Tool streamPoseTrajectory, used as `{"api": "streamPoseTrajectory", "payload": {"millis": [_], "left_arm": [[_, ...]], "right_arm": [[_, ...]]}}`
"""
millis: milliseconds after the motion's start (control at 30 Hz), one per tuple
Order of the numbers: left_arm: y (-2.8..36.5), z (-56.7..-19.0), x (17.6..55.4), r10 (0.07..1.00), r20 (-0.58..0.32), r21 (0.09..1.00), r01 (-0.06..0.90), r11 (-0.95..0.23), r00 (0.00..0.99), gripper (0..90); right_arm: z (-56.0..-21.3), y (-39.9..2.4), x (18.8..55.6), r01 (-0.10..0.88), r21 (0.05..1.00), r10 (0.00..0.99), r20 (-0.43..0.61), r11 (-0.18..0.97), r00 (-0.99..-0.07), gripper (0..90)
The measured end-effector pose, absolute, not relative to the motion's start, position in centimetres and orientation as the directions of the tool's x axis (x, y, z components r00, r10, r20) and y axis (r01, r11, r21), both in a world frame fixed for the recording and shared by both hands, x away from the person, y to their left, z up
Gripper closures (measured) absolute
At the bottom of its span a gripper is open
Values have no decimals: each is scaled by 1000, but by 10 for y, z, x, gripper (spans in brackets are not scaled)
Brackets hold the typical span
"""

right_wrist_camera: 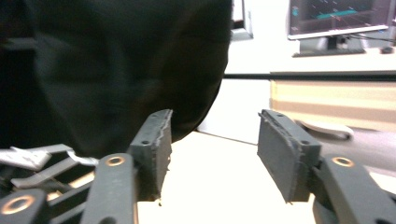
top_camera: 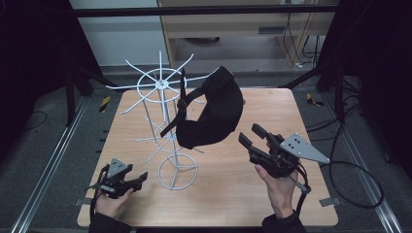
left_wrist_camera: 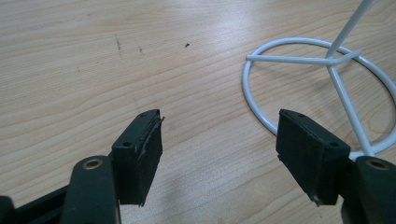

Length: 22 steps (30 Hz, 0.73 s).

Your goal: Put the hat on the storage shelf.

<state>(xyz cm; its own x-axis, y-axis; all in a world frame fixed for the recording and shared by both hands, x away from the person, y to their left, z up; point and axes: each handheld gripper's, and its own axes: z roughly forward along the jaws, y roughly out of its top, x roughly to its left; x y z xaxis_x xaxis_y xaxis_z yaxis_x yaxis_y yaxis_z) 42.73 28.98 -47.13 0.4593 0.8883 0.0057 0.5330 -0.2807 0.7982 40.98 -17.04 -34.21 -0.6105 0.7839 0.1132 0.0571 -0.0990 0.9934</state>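
Note:
A black cap (top_camera: 211,112) hangs on the arms of a white wire rack (top_camera: 165,104) standing on the wooden table (top_camera: 262,104). My right gripper (top_camera: 251,135) is open to the right of the cap, apart from it, jaws pointing toward it with nothing between them. In the right gripper view the cap (right_wrist_camera: 116,65) looms dark just beyond the open jaws (right_wrist_camera: 212,149). My left gripper (top_camera: 141,178) rests low at the table's front left, open and empty, beside the rack's ring base (top_camera: 178,171). The left gripper view shows that ring base (left_wrist_camera: 299,88) ahead of the open jaws (left_wrist_camera: 219,154).
A metal frame bar (top_camera: 204,9) crosses the back above a wooden cabinet. Cables trail on the floor to the right (top_camera: 354,170). Bare tabletop lies between the rack base and my right hand. A monitor (right_wrist_camera: 341,18) sits on a far desk.

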Motion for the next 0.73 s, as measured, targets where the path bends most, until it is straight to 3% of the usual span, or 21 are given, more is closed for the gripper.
{"api": "streamPoseTrajectory", "payload": {"millis": [467, 733], "left_arm": [[290, -472, 428, 891, 7, 797, 535, -279, 454, 300], [293, -474, 431, 894, 16, 801, 529, -280, 448, 270]], "right_arm": [[-405, -207, 431, 211, 977, 856, 117, -9, -504, 291], [-445, -229, 443, 298, 951, 891, 68, 77, -449, 210]]}}
